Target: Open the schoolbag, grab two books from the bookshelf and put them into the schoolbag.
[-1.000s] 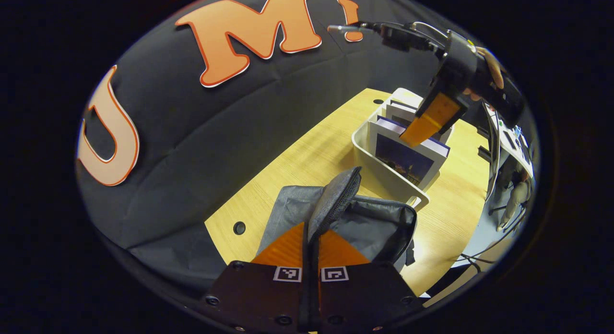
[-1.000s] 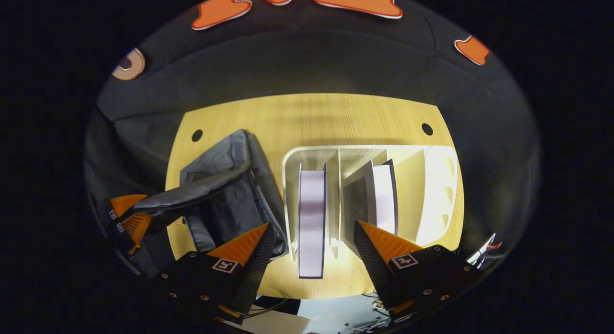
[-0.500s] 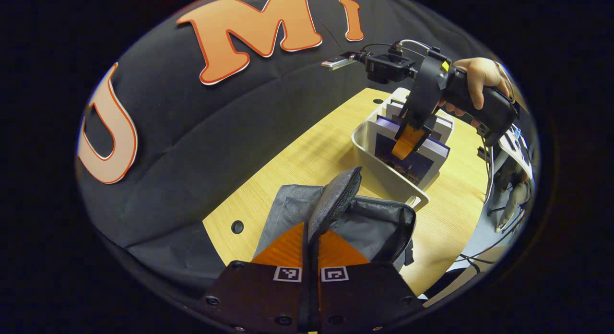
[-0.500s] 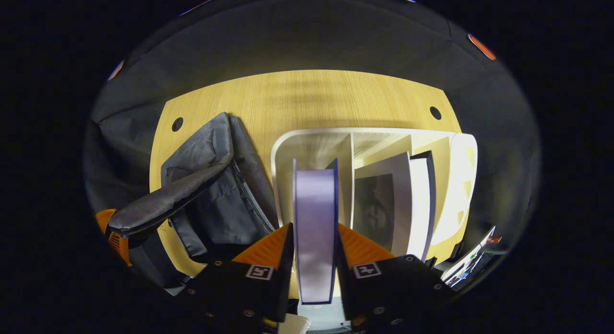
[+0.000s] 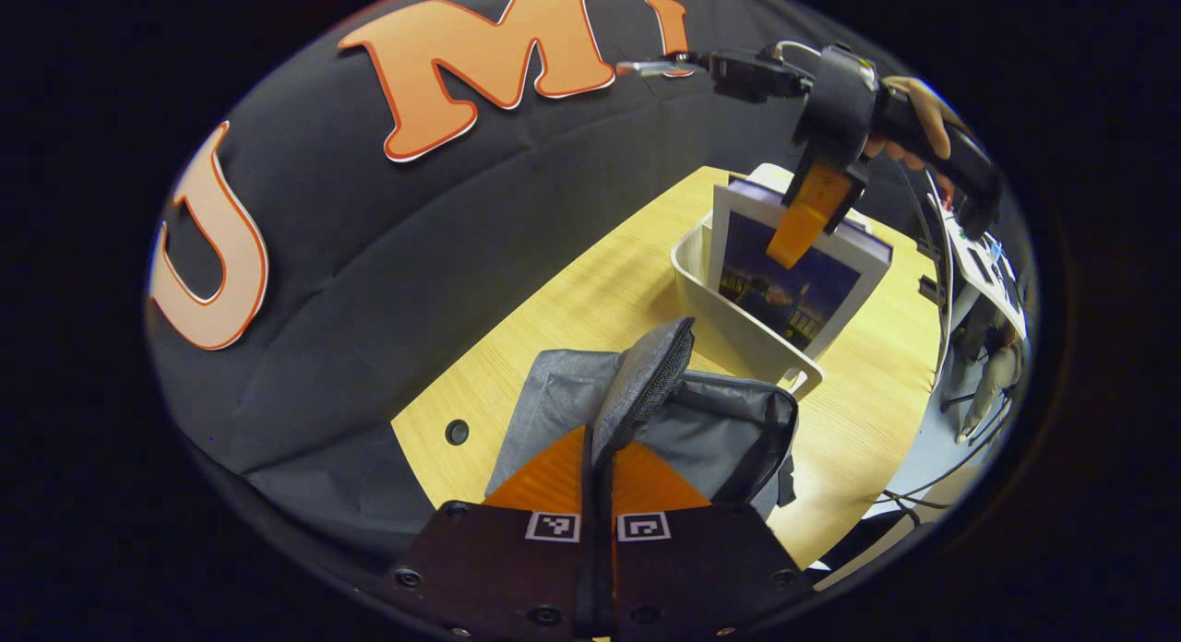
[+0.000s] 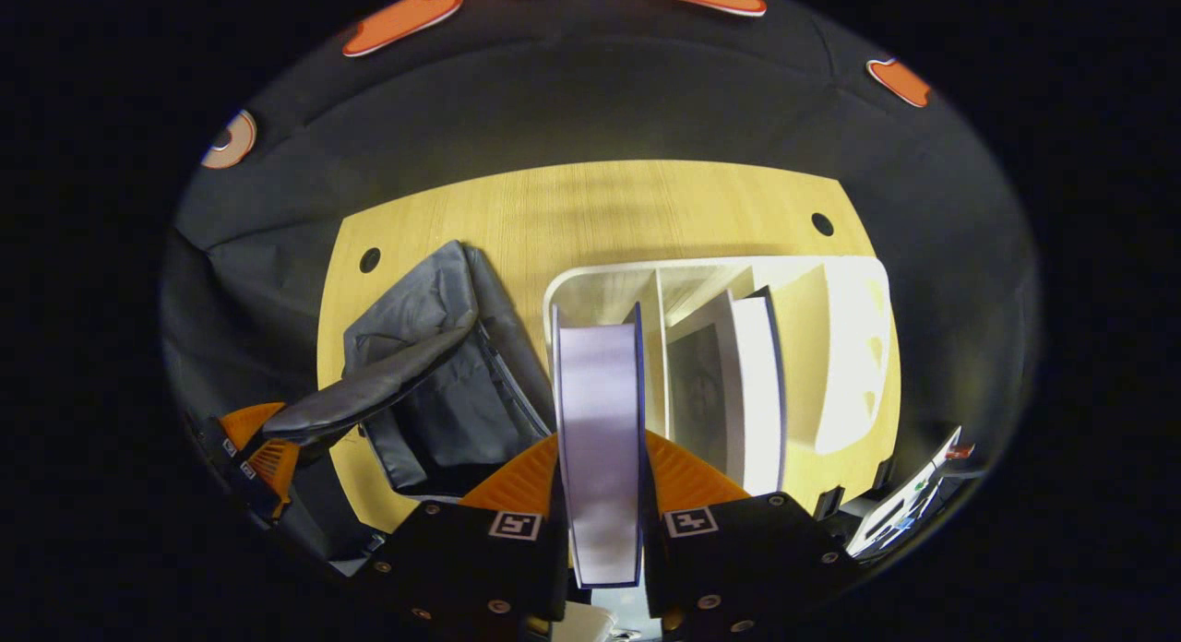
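Right gripper view looks down on a wooden table (image 6: 590, 208). On it a grey schoolbag (image 6: 434, 384) lies open just left of a white bookshelf (image 6: 858, 347). The right gripper (image 6: 600, 462) pinches a purple-edged book (image 6: 598, 421) between both fingers, the book partly raised above the shelf's left compartment. A second book (image 6: 738, 384) leans in the next compartment. The left gripper (image 5: 598, 457), fingers pressed together, clamps the schoolbag's flap (image 5: 646, 384), holding it up.
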Action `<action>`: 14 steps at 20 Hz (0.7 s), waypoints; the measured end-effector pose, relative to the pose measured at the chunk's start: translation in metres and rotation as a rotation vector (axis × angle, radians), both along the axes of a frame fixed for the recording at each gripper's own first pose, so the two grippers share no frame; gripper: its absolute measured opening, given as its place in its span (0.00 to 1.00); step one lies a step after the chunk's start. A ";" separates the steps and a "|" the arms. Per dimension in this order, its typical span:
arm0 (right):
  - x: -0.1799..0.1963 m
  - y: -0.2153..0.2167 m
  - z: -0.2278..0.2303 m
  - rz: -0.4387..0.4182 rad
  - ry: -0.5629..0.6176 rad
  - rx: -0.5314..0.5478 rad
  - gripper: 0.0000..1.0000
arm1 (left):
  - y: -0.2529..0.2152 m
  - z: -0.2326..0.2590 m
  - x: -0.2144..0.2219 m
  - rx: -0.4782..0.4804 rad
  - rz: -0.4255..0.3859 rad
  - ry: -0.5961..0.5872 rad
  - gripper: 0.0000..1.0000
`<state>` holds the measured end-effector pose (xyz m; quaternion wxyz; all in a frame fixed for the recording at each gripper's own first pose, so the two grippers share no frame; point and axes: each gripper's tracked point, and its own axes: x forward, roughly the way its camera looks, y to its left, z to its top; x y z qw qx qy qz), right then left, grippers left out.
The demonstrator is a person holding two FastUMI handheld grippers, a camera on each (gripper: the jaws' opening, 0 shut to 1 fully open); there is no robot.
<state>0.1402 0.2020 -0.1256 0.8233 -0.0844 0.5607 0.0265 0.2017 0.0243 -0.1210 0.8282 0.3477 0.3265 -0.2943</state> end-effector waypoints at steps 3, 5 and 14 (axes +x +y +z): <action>-0.020 -0.001 0.037 0.005 -0.052 0.036 0.33 | -0.002 -0.002 -0.001 0.009 -0.004 -0.002 0.01; -0.033 -0.004 0.060 0.008 -0.102 0.064 0.33 | -0.003 -0.002 0.000 0.012 -0.010 -0.005 0.01; -0.097 -0.008 0.089 -0.180 -0.293 0.533 0.32 | 0.000 0.002 0.001 0.035 -0.025 -0.010 0.01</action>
